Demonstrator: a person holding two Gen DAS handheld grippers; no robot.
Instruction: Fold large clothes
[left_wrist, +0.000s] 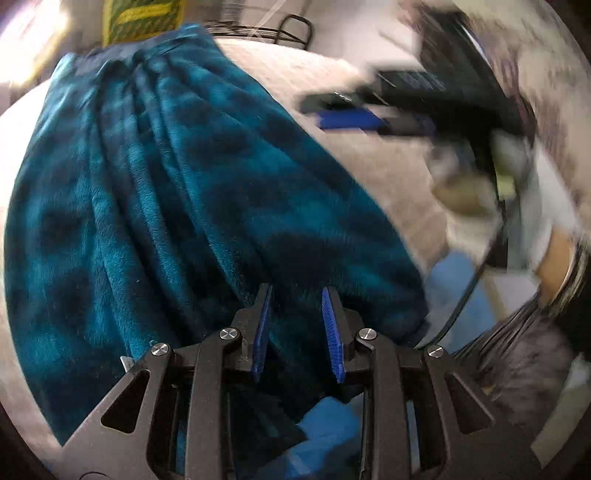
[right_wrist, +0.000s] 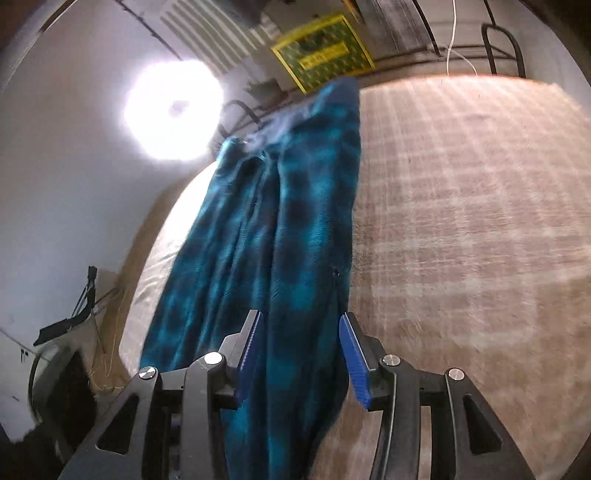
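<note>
A: Blue-padded fingers (left_wrist: 261, 325) of the left gripper (left_wrist: 297, 295) stand nearest the left wrist lens. Jaw state: partly parted, a narrow gap. Teal and dark checked fleece garment (left_wrist: 166, 192) lies under and beyond the gap. No fabric is visibly pinched by the pads.

B: Confirm the right gripper (right_wrist: 301, 321).

A: Right jaws stand wider than the left, roughly half open. A long fold of the garment (right_wrist: 288, 221) runs down between its fingers (right_wrist: 354, 350) and passes beneath the gripper body. The pads do not press on it (cloth sits in the gap, loose).

B: Location of the garment?

A: Spread lengthwise on a beige, faintly checked bed cover (right_wrist: 461, 203), bunched into long pleats. In the right wrist view it occupies the left part of the bed, its far end reaching the bed's far edge near a yellow-green patterned panel (right_wrist: 321, 51). A bright round lamp glare (right_wrist: 173, 110) sits on the pale wall to the left.

B: Anything else in the left view?

A: The right gripper (left_wrist: 347, 110) appears at upper right, heavily blurred, above the bare cover (left_wrist: 369, 166). Its jaw state cannot be read from that view
</note>
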